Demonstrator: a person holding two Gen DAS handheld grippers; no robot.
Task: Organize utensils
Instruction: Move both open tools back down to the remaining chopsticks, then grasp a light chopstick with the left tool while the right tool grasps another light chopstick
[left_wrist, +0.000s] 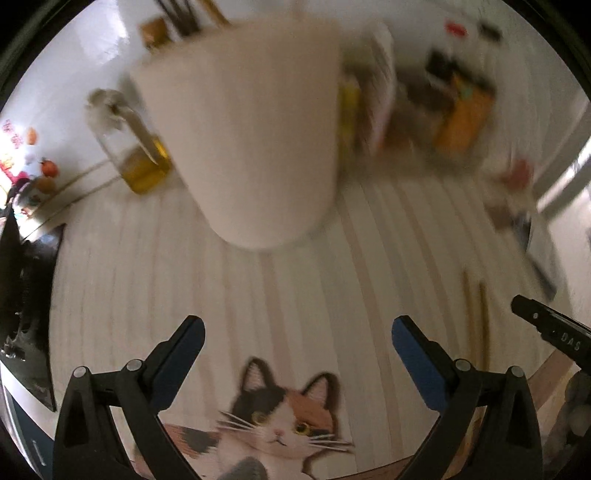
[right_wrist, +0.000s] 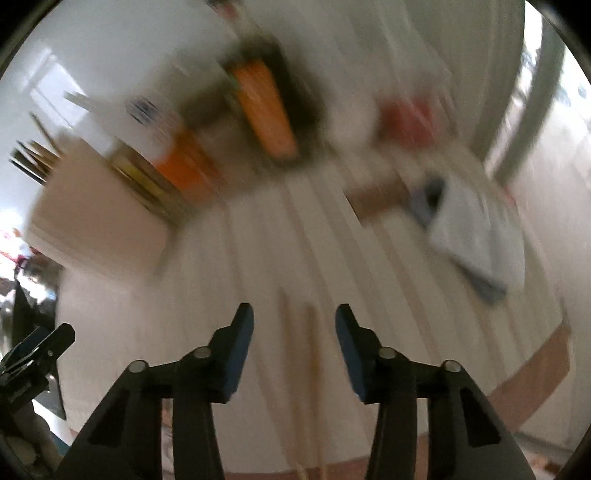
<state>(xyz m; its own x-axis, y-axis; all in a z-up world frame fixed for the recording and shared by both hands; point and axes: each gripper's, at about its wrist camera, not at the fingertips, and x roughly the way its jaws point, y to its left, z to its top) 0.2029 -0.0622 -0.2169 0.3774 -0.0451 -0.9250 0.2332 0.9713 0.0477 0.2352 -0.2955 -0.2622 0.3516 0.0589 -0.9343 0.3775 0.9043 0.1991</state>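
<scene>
Striped cream tablecloth covers the table, with a calico cat picture printed on it at the near edge of the left wrist view. Both views are smeared by motion blur. Left gripper points down at the cloth with its jaws spread wide, nothing between the blue pads and nothing touched. Just ahead of it stands one tall white utensil holder, with dark and wooden utensil handles sticking out of its top; I cannot count them. One glass oil bottle stands just left of the holder. Right gripper also points down, its jaws at a moderate gap and gripping nothing. Two wooden chopsticks lie side by side on the cloth below it, seen through the gap between the pads; whether the pads touch them cannot be told. In the left wrist view the same pair shows at the right, near the other gripper's fingertip. One folded pale cloth lies to the right, well apart from the chopsticks.
</scene>
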